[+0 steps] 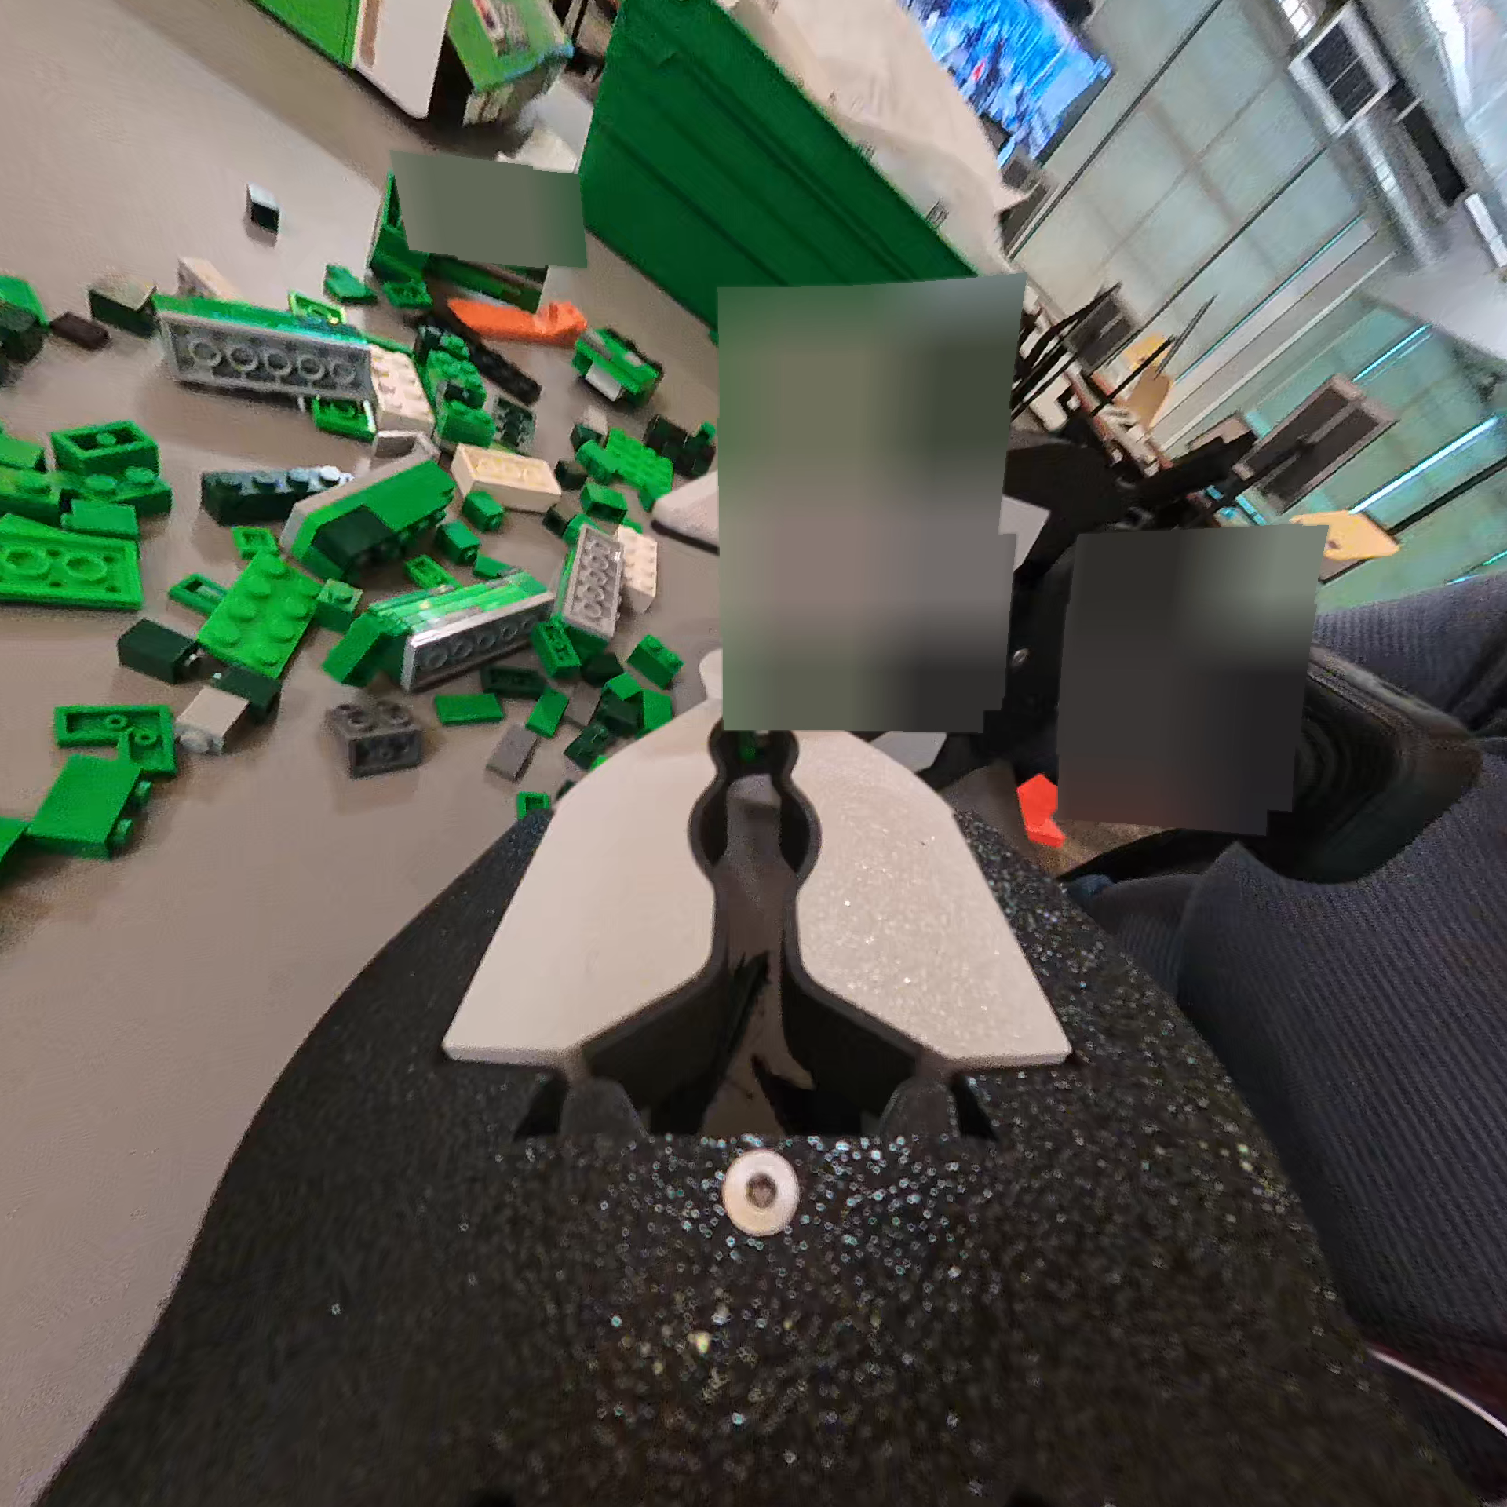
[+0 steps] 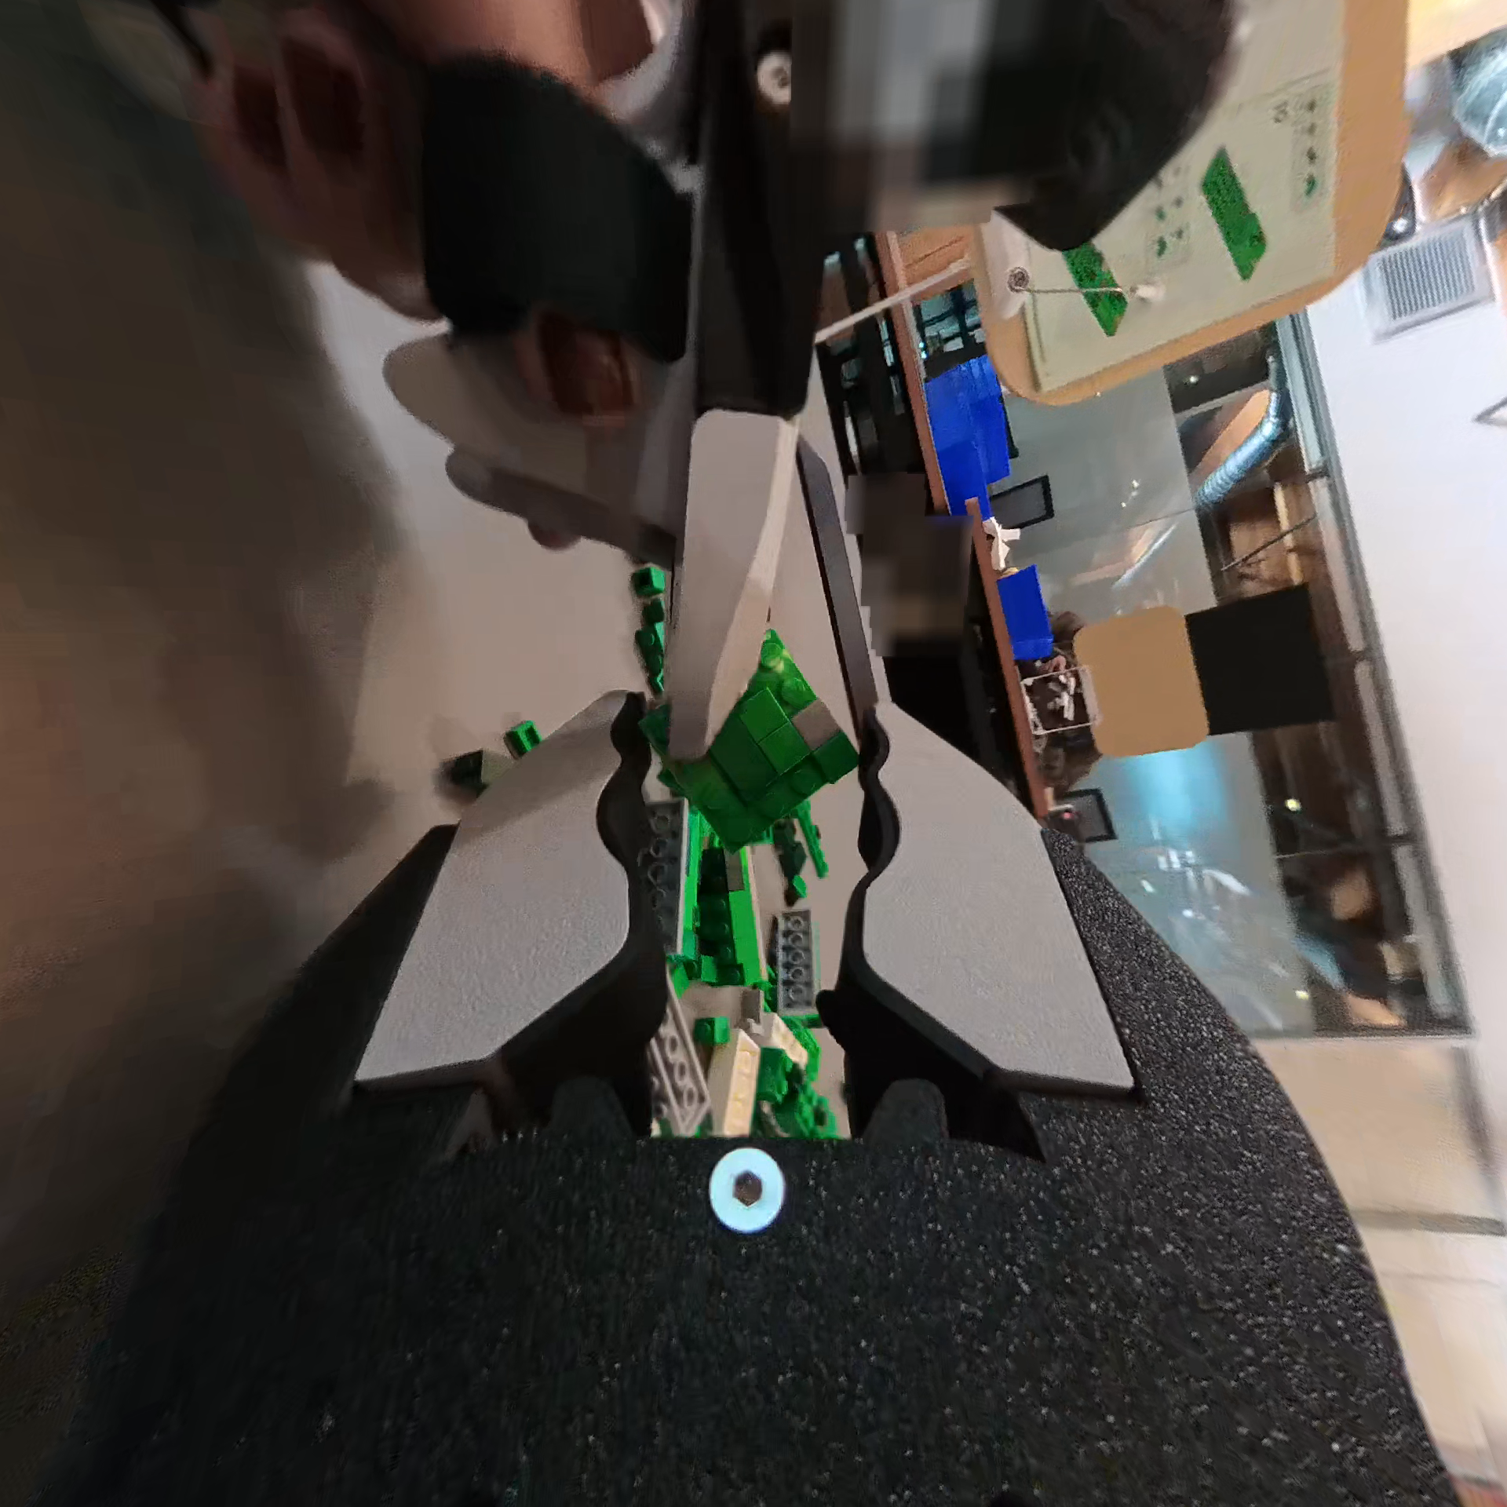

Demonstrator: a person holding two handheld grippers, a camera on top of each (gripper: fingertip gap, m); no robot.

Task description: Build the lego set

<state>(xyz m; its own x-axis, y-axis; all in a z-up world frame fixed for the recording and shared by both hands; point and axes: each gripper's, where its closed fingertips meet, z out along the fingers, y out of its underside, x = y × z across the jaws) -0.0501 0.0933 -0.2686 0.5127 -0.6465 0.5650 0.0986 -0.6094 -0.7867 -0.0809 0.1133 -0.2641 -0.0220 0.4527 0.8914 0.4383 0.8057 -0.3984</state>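
A small green brick assembly [image 2: 762,754] is held aloft, above the loose bricks [image 1: 269,522] scattered on the surface [image 1: 245,938]. It is pinched by the left hand-held gripper [image 1: 752,754], whose fingers are nearly closed on it. The right hand-held gripper [image 2: 746,754] is seen spread wide, empty. The assembly is judged light, rigid, and apt to pop apart, so flat sides are best pinched. Its long axis is seen running diagonally.

My left gripper [image 1: 752,754] had a black, speckled, grainy body, with a silver washer and hex screw [image 1: 760,1192] on its centreline. Ahead of that screw sat two pale grey finger plates [image 1: 913,913] with black wavy inner edges. My right gripper [image 2: 746,771] was built alike. I wore dark ribbed fabric [image 1: 1354,1019].
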